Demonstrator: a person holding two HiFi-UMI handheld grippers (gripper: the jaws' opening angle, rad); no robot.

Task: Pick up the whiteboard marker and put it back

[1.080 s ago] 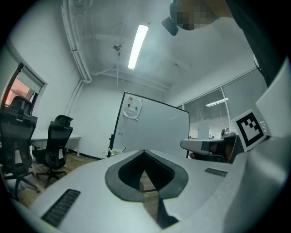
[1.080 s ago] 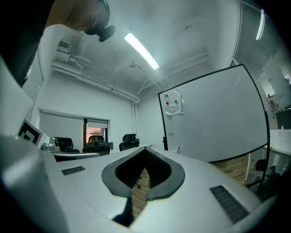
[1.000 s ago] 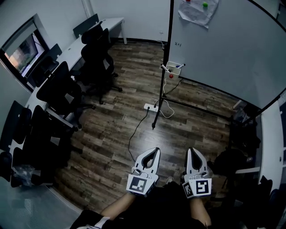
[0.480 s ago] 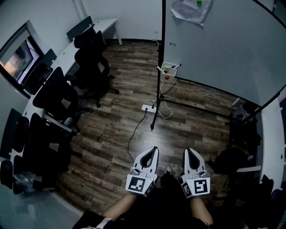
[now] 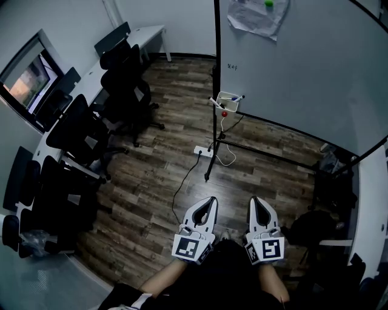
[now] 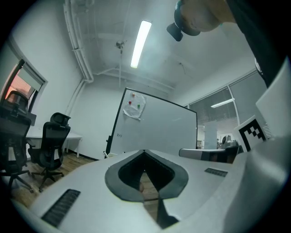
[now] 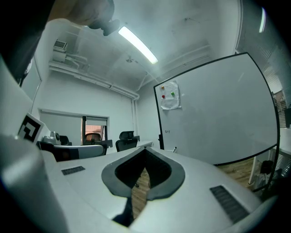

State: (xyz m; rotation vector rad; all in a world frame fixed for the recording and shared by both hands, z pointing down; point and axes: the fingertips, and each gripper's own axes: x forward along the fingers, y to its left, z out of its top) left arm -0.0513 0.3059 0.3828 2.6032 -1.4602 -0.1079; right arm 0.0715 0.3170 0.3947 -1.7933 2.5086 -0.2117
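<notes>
A whiteboard on a black stand fills the upper right of the head view. At its lower left corner hangs a small white tray with a blue-capped whiteboard marker and a white marker sticking out to the left. My left gripper and right gripper are held side by side low in the view, far short of the tray, both shut and empty. The left gripper and the right gripper both point level at the whiteboard.
Black office chairs line a long white desk on the left. A white power strip and a black cable lie on the wood floor by the stand's foot. A paper sheet hangs on the board. Dark bags sit at the right.
The whiteboard, tray and floor have slid down and nearer in the head view as I came closer. Both grippers keep side by side and stay shut.
</notes>
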